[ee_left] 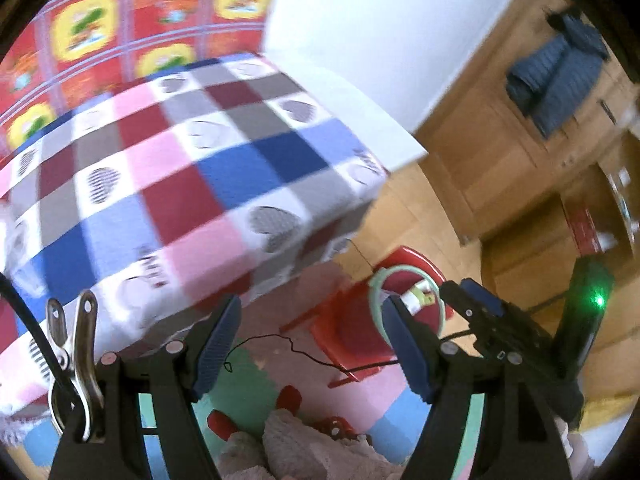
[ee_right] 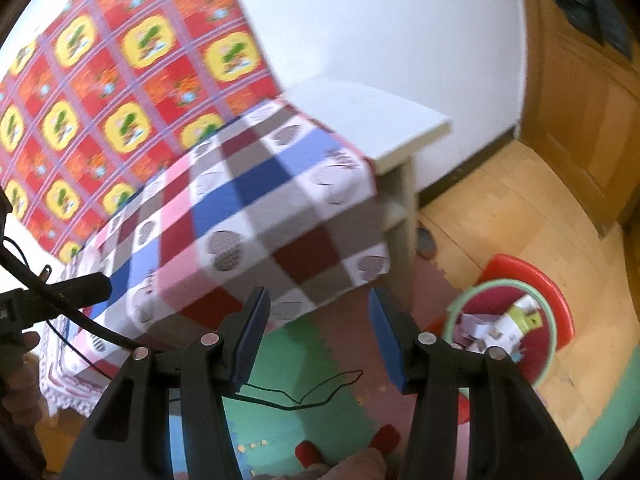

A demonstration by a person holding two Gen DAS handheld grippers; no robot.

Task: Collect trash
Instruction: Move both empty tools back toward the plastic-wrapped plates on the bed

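Observation:
A round bin with a pale green rim (ee_right: 452, 312) sits on a red plastic chair (ee_right: 556, 292) on the floor; white and green cartons (ee_right: 516, 320) lie inside it. The bin rim (ee_left: 376, 280) and chair (ee_left: 340, 320) also show in the left wrist view, partly behind my fingers. My left gripper (ee_left: 310, 334) is open and empty, held above the floor near the bed corner. My right gripper (ee_right: 318, 328) is open and empty, left of the bin. The right gripper's body (ee_left: 516, 332) shows at the right of the left wrist view.
A bed with a checked heart-pattern cover (ee_left: 192, 184) fills the left. A white bedside shelf (ee_right: 392, 128) stands against the wall. Coloured foam mats (ee_right: 288, 364) cover the floor, with a thin black cable (ee_right: 304, 394) across them. Wooden wardrobe doors (ee_left: 500, 152) are at right.

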